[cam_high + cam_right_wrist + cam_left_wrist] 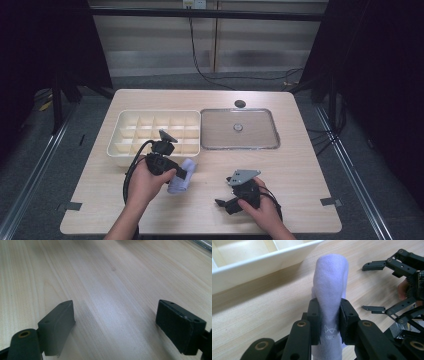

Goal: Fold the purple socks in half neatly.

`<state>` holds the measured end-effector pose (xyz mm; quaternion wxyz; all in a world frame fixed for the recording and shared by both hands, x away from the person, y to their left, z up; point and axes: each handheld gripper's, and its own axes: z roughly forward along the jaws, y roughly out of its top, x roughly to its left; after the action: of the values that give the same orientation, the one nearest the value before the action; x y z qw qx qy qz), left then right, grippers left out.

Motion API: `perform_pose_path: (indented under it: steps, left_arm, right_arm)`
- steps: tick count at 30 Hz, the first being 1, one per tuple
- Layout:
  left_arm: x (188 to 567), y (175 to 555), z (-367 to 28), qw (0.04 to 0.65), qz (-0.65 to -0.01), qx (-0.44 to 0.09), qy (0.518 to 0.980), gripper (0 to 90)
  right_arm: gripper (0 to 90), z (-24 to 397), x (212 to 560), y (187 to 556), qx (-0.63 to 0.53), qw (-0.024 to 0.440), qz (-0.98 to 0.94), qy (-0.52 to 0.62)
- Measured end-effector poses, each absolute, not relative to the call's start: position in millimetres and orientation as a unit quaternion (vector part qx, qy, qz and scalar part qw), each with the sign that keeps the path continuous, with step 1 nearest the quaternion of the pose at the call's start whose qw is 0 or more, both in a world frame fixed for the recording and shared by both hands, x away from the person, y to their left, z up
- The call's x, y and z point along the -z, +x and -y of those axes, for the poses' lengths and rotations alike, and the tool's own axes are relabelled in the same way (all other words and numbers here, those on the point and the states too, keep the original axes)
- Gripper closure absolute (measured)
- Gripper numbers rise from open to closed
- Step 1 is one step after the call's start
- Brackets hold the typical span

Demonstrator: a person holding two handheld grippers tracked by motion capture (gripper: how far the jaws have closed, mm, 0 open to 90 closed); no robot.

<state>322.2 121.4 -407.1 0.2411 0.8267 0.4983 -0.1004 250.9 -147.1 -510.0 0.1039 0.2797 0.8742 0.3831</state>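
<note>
A rolled pale lilac sock [329,290] is pinched in the left gripper [181,173], low and a little left of centre in the high view, just below the front wall of the white divided organiser box [116,145]. In the left gripper view the two black pads press into the roll from either side, the fabric bulging above them (there is a faint printed logo between the pads), and the roll leans away toward the top of the frame over the wooden table [300,165].

The right gripper [224,203] sits lower right of centre in the high view, held in the person's right hand [265,212], with its jaws spread wide and nothing between them. Its own view looks past both black pads at bare wood grain. It appears again at the right edge of the left gripper view, fingers splayed, apart from the sock.

To my eye the sock is gathered and gripped, and the step in hand is carrying it to the box. The next move calls for lifting the roll over the box's front wall and lowering it into one of the small cells (they look snug for the roll), so it needs to go in end first and stay compact. The clear lid [239,129] lies flat to the right of the box, upper centre.
</note>
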Motion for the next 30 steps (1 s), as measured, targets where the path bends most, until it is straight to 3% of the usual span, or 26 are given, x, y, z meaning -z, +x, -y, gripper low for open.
perform_pose_path:
  steps: [30]
  left_arm:
    - [387, 334, -119, 0.248, -0.488, 0.099, 0.831, 73.8]
  right_arm:
    - [14.6, 147, 510, 251, -0.384, 0.105, -0.874, 0.279]
